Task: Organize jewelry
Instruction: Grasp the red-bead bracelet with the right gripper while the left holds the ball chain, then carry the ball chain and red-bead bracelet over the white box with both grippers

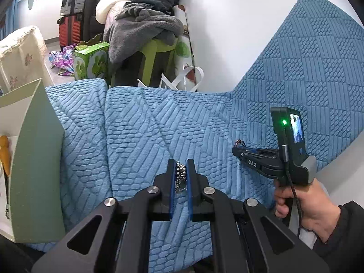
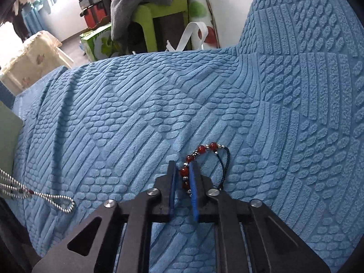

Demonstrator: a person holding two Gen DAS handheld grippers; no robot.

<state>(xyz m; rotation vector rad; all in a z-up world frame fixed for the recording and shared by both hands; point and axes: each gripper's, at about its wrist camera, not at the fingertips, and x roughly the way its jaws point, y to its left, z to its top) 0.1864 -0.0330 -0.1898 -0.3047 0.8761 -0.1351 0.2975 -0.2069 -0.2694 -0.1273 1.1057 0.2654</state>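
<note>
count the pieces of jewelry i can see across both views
3. A silver beaded piece is clamped in the left gripper; a red bead bracelet is pinched in the right gripper; a silver chain lies on the blue cover. More may be hidden.

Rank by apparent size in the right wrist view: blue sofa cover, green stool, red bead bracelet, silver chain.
1. Blue sofa cover, fills most of the frame.
2. Green stool.
3-4. Red bead bracelet and silver chain: look alike; chain is cut off at the edge.
</note>
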